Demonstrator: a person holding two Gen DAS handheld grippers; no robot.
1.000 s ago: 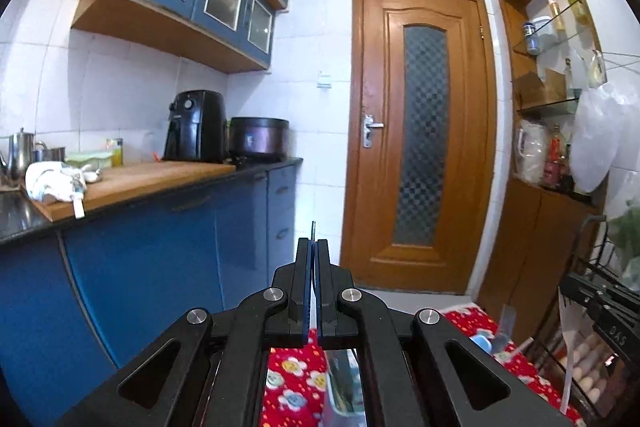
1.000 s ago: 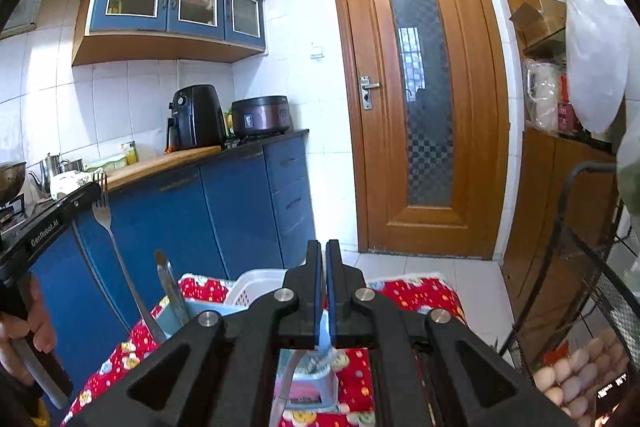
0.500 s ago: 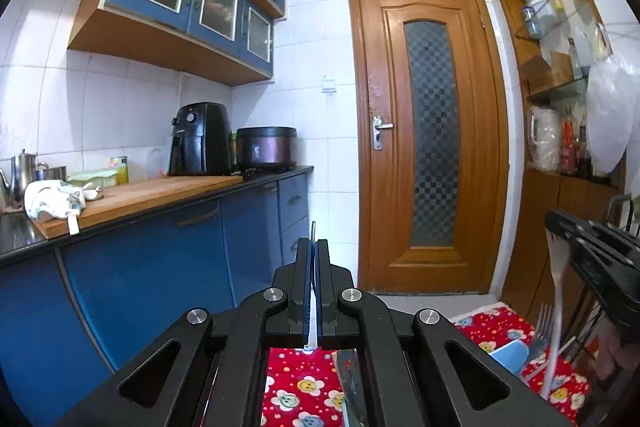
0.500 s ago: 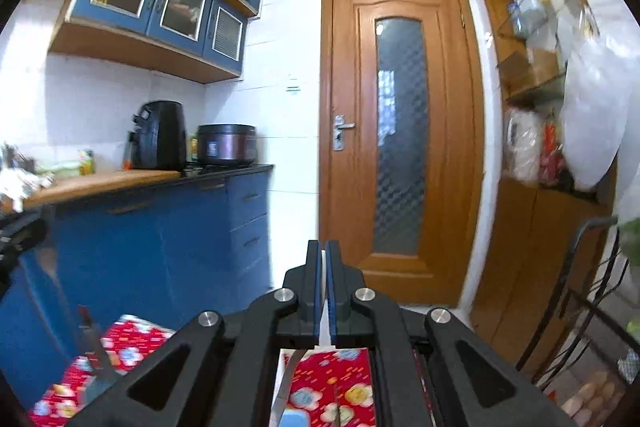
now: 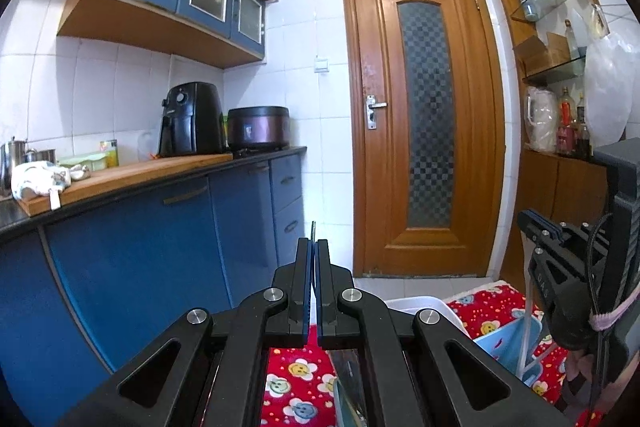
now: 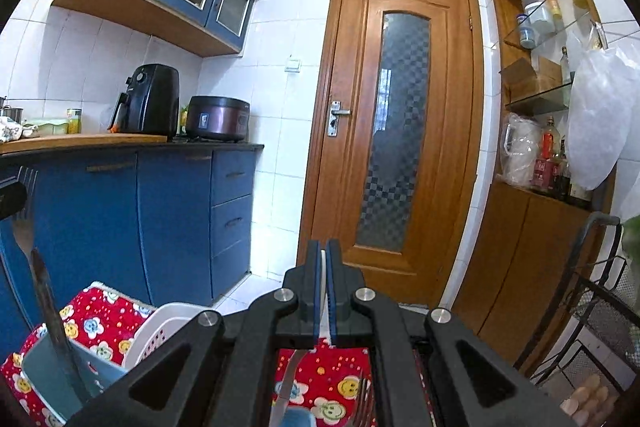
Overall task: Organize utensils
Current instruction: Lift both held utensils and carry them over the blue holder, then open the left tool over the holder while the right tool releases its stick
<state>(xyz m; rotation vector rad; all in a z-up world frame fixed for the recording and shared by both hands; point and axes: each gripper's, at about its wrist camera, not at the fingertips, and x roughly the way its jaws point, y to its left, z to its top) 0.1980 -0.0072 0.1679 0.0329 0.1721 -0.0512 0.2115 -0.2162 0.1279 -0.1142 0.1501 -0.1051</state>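
Note:
My left gripper [image 5: 314, 245] is shut on a thin metal fork [image 5: 313, 229] that shows edge-on between the jaws. From the right wrist view, the fork [image 6: 22, 227] has its tines up and its handle reaching down into a light blue holder [image 6: 40, 367]. My right gripper [image 6: 324, 247] is shut on a silver utensil [image 6: 288, 375] that hangs down towards the blue holder. The left wrist view shows the right gripper [image 5: 528, 219] close by on the right, its utensil [image 5: 527, 323] dropping into the blue holder [image 5: 506, 347].
A white basket [image 5: 420, 307] stands behind the holder on a red flowered cloth [image 5: 296, 375]. Blue cabinets [image 5: 140, 267] and a counter run along the left. A wooden door [image 5: 424, 123] is ahead. A wire rack [image 6: 592, 307] with eggs stands at the right.
Both grippers have sunk lower over the red cloth. The right gripper has come close in at the right of the left wrist view. Both stayed shut on their utensils.

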